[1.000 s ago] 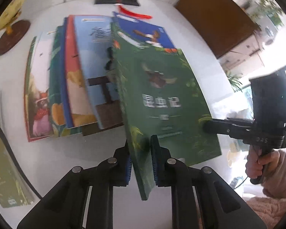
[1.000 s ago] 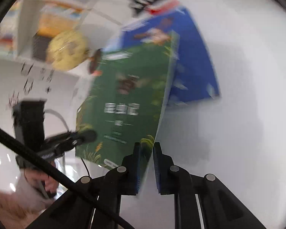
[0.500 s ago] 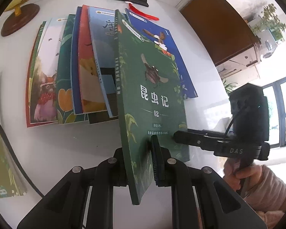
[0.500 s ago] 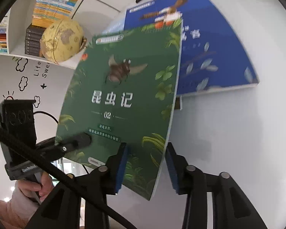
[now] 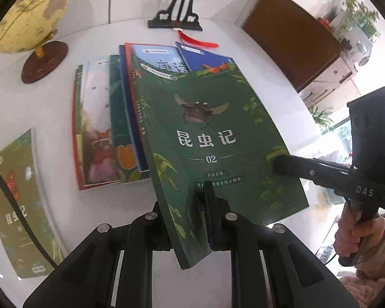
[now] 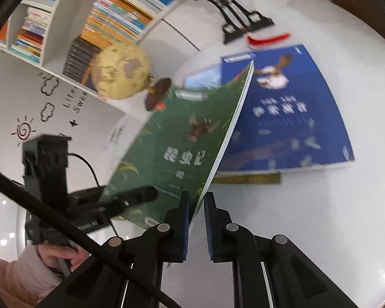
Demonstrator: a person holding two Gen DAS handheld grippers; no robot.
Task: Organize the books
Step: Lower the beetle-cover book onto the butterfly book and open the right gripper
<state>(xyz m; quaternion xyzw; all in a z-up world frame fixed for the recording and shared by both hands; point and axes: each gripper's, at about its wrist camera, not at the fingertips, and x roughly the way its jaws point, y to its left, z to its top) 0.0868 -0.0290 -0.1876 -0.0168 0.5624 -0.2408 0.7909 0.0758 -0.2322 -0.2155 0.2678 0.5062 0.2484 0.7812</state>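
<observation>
My left gripper is shut on the lower edge of a dark green insect book and holds it tilted above the white table. My right gripper straddles the same green book's page edge with a narrow gap between the jaws; in the left wrist view its fingertip touches the cover's right edge. A fanned row of several books lies behind, with a blue book at its right end. Another green book lies at the left.
A yellow globe on a brown base stands at the back left. A black ornamental stand with a red tassel stands at the back. A white bookshelf full of books and a brown cabinet lie beyond the table.
The green book has been lifted higher and tipped flatter, cover facing up. My right gripper opened half a second ago and has since narrowed around the book's edge.
</observation>
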